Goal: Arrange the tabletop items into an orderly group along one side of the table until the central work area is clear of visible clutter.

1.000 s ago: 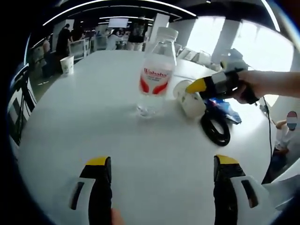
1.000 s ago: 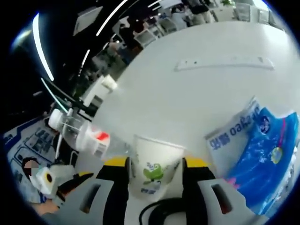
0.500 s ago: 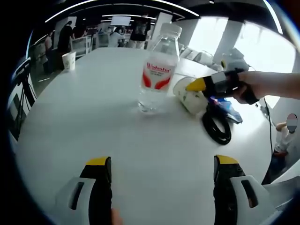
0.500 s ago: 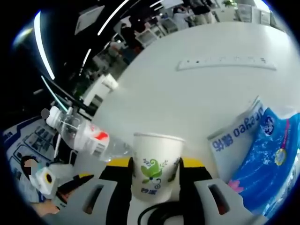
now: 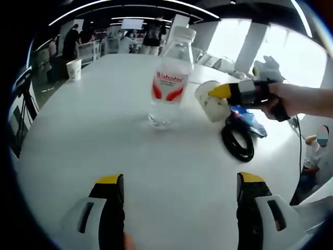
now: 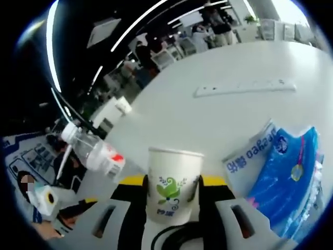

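Lifted off the counter beside the water bottle, the paper cup sat clamped in the right tool; left tool gaped apart. A swing could topple the bottle.

Bright window glare, ceiling strip lights, fisheye warp, soft edges

Standing at eleven to twelve o'clock in the left gripper view: a few people beyond the far edge, beside a lit screen. Curving overhead, white ceiling light strips. Bright windows from one to two o'clock. At nine o'clock, a dark stand, possibly a tripod, too blurred to tell. In the right gripper view, more standing figures at one o'clock, near pale chairs.
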`<state>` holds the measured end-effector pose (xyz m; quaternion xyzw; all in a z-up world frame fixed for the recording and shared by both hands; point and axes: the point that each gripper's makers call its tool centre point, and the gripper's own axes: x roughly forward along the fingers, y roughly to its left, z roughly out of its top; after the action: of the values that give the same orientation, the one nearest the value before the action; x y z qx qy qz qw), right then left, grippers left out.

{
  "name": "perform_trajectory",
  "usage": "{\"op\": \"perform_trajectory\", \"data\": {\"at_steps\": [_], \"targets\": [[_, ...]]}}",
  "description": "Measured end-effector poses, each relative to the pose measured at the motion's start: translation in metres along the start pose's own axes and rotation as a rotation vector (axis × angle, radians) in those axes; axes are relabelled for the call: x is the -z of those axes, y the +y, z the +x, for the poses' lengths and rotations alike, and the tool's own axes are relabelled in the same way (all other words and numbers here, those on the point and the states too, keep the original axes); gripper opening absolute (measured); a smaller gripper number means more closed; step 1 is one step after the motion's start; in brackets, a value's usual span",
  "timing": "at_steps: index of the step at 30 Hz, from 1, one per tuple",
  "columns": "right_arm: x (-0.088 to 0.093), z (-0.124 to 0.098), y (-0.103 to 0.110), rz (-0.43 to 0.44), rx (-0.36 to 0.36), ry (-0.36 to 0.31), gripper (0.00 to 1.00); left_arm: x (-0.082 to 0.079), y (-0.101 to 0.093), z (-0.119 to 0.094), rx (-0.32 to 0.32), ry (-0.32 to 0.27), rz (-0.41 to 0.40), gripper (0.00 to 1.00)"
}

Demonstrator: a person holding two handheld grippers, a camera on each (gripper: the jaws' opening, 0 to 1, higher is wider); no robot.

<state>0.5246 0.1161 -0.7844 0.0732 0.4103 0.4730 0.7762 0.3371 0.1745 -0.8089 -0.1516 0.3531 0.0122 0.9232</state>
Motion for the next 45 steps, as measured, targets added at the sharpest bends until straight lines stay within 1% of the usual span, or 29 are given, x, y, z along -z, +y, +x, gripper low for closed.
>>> {"op": "perform_trajectory", "data": {"at_steps": [5, 13, 20, 25, 28, 34, 36, 38, 40, 41, 45], "targets": [[-0.005, -0.005, 0.014, -0.059, -0.019, -0.076, 0.36, -0.004, -0.004, 0.0, 0.004, -0.011, 0.005, 0.86], [-0.001, -0.01, 0.026, -0.068, -0.029, -0.103, 0.36, -0.013, -0.013, 0.003, 0.013, -0.029, 0.019, 0.85], [-0.006, -0.014, 0.025, -0.081, -0.019, -0.132, 0.36, -0.017, -0.014, 0.004, 0.014, -0.035, 0.021, 0.85], [-0.006, -0.021, 0.028, -0.066, -0.017, -0.175, 0.36, -0.021, -0.016, 0.006, 0.018, -0.045, 0.017, 0.85], [-0.004, -0.027, 0.033, -0.078, -0.023, -0.206, 0.36, -0.022, -0.021, 0.008, 0.025, -0.045, 0.023, 0.84], [0.003, -0.031, 0.045, -0.091, -0.044, -0.212, 0.36, -0.026, -0.032, 0.014, 0.046, -0.051, 0.024, 0.84], [0.003, -0.033, 0.047, -0.099, -0.045, -0.216, 0.36, -0.027, -0.036, 0.015, 0.053, -0.051, 0.03, 0.84], [0.002, -0.034, 0.048, -0.079, -0.05, -0.225, 0.36, -0.029, -0.038, 0.016, 0.058, -0.052, 0.035, 0.84], [0.002, -0.035, 0.048, -0.068, -0.047, -0.218, 0.36, -0.031, -0.038, 0.018, 0.059, -0.054, 0.035, 0.84], [0.001, -0.037, 0.049, -0.073, -0.042, -0.221, 0.36, -0.032, -0.038, 0.018, 0.06, -0.055, 0.034, 0.84], [-0.001, -0.043, 0.054, -0.068, -0.049, -0.244, 0.36, -0.035, -0.039, 0.018, 0.061, -0.063, 0.033, 0.84]]}}
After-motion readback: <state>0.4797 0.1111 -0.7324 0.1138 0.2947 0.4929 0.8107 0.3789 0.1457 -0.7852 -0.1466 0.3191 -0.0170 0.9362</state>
